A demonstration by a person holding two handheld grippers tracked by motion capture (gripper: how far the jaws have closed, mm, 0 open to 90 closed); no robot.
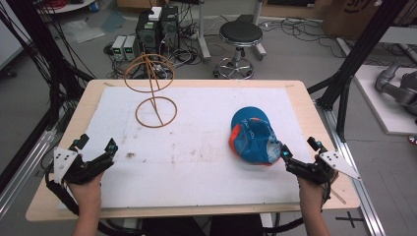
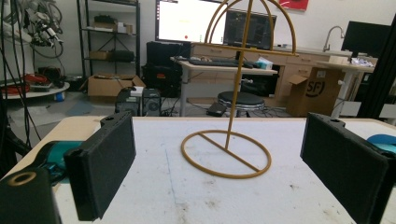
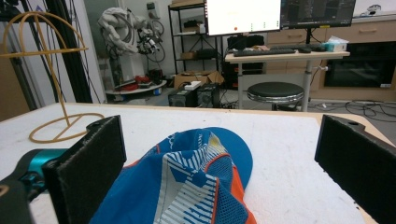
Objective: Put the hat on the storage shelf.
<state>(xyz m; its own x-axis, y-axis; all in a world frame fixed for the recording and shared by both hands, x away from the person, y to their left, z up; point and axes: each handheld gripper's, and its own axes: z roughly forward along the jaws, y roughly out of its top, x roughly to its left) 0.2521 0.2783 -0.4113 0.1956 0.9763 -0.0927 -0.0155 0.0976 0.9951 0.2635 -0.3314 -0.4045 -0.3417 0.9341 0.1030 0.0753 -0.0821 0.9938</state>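
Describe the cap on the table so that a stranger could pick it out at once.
Start from the white mat that covers the wooden table. On the mat's right half, just ahead of the right claw, lies the cap. It is soft, crumpled and blue with orange trim, unlike the bare golden wire stand at the far left.

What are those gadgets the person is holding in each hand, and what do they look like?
Each hand holds a black two-jaw gripper: left gripper, right gripper. The jaws are flat black rectangular pads with teal parts beside them. Each carries a grey three-cornered plate on top and trails a black cable.
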